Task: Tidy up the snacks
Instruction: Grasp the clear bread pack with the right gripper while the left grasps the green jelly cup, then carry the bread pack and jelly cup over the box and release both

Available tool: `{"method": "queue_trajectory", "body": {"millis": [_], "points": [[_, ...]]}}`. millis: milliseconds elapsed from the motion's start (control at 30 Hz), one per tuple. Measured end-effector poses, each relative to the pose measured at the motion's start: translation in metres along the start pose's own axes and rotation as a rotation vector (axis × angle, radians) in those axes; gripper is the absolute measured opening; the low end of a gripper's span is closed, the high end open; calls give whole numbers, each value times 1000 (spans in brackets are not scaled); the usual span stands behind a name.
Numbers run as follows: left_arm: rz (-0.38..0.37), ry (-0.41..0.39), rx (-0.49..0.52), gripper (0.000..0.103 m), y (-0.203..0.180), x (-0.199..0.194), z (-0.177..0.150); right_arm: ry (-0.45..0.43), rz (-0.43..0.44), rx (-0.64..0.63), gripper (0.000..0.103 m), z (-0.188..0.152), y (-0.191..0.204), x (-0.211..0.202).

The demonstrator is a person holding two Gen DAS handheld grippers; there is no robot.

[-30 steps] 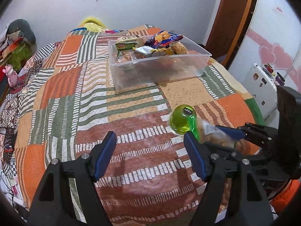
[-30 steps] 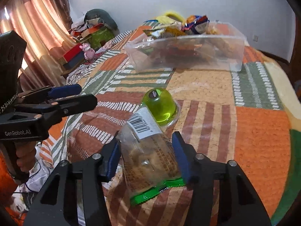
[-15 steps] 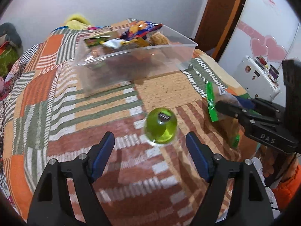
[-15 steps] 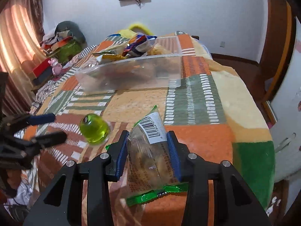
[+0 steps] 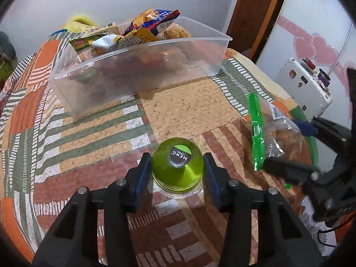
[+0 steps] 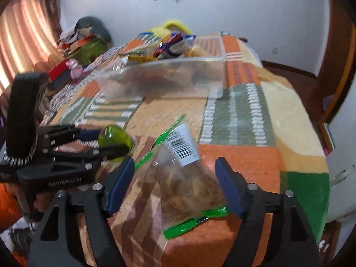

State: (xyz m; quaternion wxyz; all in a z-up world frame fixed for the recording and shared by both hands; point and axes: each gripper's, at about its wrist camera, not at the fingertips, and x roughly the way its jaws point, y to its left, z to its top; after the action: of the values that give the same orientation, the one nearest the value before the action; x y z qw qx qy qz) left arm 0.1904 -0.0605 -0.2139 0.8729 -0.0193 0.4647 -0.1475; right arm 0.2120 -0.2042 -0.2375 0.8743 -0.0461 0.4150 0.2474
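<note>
A green jelly cup [image 5: 177, 169] stands on the patterned blanket. My left gripper [image 5: 177, 173] is shut on it, a blue pad on each side; it also shows in the right wrist view [image 6: 115, 138]. A clear snack bag with green seams [image 6: 184, 178] lies on the blanket between the wide-open jaws of my right gripper [image 6: 175, 187], not gripped. In the left wrist view the bag [image 5: 276, 133] lies at the right by the right gripper [image 5: 311, 151]. A clear plastic bin [image 5: 138, 66] at the back holds several snack packets.
The blanket-covered bed [image 5: 66, 133] drops off at the right and near edges. A white appliance [image 5: 304, 84] and a wooden door [image 5: 255, 11] stand to the right. Clutter and a curtain [image 6: 26, 33] lie to the left.
My left gripper moved forward and closed on the green jelly cup. My right gripper opened wide and let go of the snack bag, which now lies on the blanket.
</note>
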Motion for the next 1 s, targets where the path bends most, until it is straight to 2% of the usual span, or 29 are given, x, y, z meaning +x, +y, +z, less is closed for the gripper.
{"method": "queue_trajectory", "body": {"millis": [167, 233, 300, 333, 367, 433, 633, 1000], "points": [[4, 1, -3, 46, 4, -7, -2, 38, 28, 1, 83, -6, -2, 13], [4, -4, -10, 46, 6, -12, -2, 53, 22, 7, 80, -7, -3, 19], [3, -17, -18, 46, 9, -18, -1, 58, -31, -20, 58, -8, 0, 23], [7, -26, -19, 46, 10, -22, 0, 52, -60, -35, 55, -8, 1, 22], [10, -34, -19, 46, 11, -25, 1, 48, -51, -26, 53, -7, -1, 21], [11, -53, -23, 46, 14, -32, 5, 34, -16, 10, 52, -4, -5, 16], [29, -127, -33, 46, 25, -52, 30, -31, -10, 30, 51, 17, -10, 0], [63, -241, -54, 46, 50, -58, 104, -200, -20, 26, 51, 94, -8, -9]]}}
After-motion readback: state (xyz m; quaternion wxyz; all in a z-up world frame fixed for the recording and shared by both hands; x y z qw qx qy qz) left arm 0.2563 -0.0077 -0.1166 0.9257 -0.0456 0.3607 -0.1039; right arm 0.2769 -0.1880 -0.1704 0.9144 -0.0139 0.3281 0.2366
